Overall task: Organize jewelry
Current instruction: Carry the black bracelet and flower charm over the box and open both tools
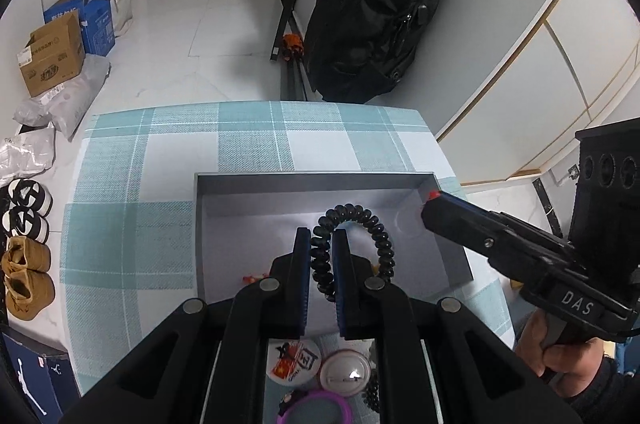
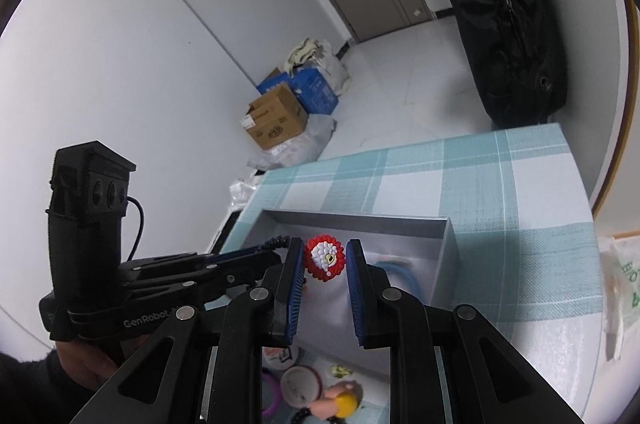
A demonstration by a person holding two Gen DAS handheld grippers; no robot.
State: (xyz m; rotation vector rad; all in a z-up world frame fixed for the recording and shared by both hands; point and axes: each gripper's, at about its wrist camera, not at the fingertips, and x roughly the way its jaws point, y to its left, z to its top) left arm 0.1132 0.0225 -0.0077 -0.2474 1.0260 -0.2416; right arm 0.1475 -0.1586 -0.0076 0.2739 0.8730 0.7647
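Black spiral hair tie (image 1: 352, 244) is being clenched between the fingers of the left tool (image 1: 321, 238), hanging over the grey tray (image 1: 316, 179) near the worktop's (image 1: 248, 140) far right corner. The right tool (image 2: 325, 260) is gripping a red and white beaded charm (image 2: 325, 261) above the same tray.

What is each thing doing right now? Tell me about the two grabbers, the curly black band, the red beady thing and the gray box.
Left gripper: shut on the black coil band.
Black coil band: held, hanging over the gray box.
Right gripper: shut on the red beaded piece.
Red beaded piece: held above the box.
Gray box: open, no lid on it.
Purple ring: lying on the table, not in the box.
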